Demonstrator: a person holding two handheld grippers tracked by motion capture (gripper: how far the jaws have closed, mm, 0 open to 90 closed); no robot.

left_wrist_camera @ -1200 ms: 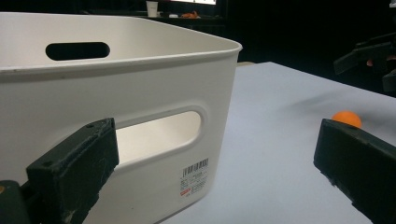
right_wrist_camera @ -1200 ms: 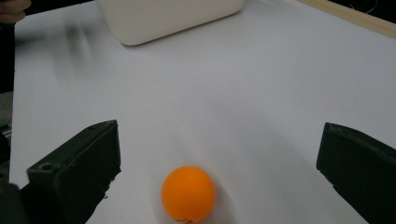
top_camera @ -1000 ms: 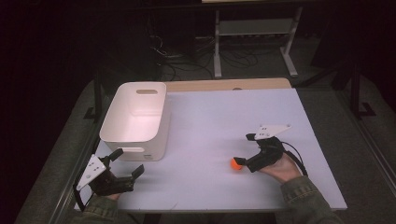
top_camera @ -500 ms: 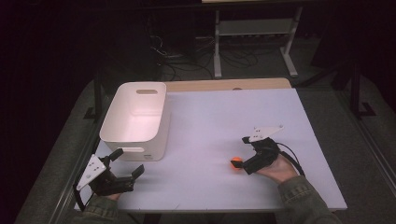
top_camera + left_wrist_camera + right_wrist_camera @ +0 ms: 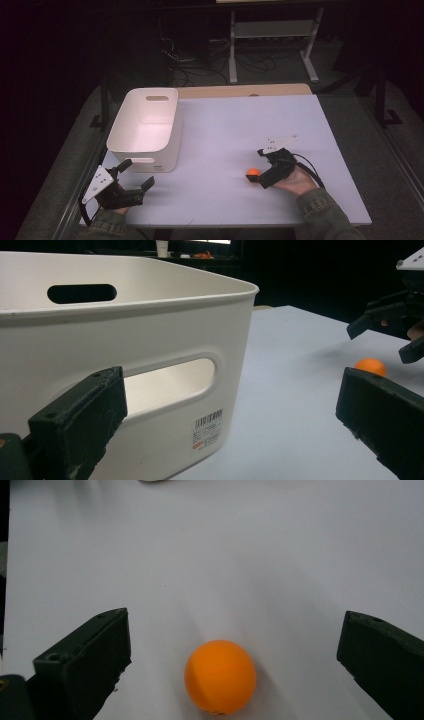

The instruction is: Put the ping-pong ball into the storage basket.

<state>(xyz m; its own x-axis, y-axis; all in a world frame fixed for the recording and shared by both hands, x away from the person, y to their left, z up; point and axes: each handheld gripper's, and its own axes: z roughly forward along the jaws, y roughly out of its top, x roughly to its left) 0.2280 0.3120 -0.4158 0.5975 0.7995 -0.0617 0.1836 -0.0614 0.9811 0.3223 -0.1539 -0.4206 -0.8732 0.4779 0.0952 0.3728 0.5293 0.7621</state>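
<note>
The orange ball (image 5: 220, 677) lies on the tabletop (image 5: 225, 130), well to the right of the white bin (image 5: 145, 127). The right gripper (image 5: 256, 174) brackets it, jaws spread, apparently not touching. Next: close gently, lest it roll. The left gripper (image 5: 136, 175) idles beside the bin, jaws spread.

A barcode sticker (image 5: 207, 429) sat near the lower corner of the white storage bin (image 5: 150, 340); its digits were too small to read.
</note>
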